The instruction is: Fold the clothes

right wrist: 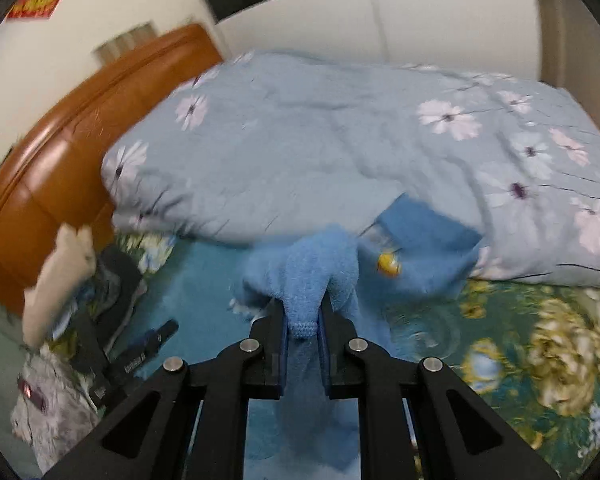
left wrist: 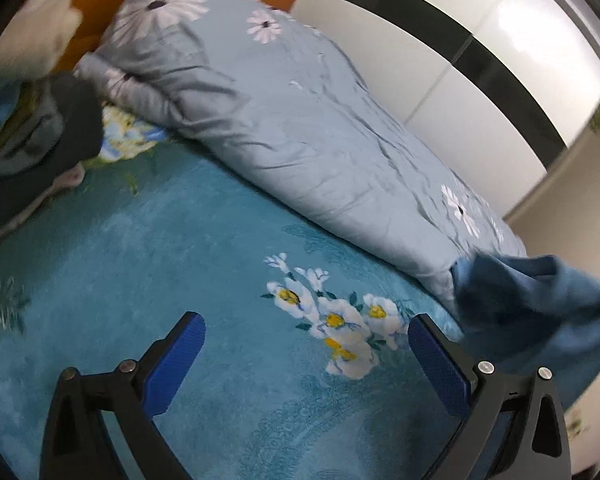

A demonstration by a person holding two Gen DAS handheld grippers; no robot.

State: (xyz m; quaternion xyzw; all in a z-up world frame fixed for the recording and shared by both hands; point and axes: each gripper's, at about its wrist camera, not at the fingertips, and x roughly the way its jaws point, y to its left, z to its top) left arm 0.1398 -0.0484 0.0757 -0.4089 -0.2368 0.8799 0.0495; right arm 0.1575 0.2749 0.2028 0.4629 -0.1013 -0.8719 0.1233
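My right gripper (right wrist: 303, 312) is shut on a fuzzy blue garment (right wrist: 312, 264), whose cloth bunches up between the black fingers and hangs below them. More of this blue garment, with a yellow mark, lies against the quilt. In the left wrist view the same blue garment (left wrist: 536, 312) shows blurred at the right edge, above the bed. My left gripper (left wrist: 306, 332) is open over the teal flowered bedsheet (left wrist: 140, 264), nothing between its blue pads (left wrist: 180, 356).
A rolled pale blue quilt with daisies (left wrist: 300, 112) lies along the far side of the bed. A pile of dark and grey clothes (left wrist: 32, 140) sits at the left, near an orange-brown headboard (right wrist: 60, 128). White wardrobe doors (left wrist: 480, 60) stand behind.
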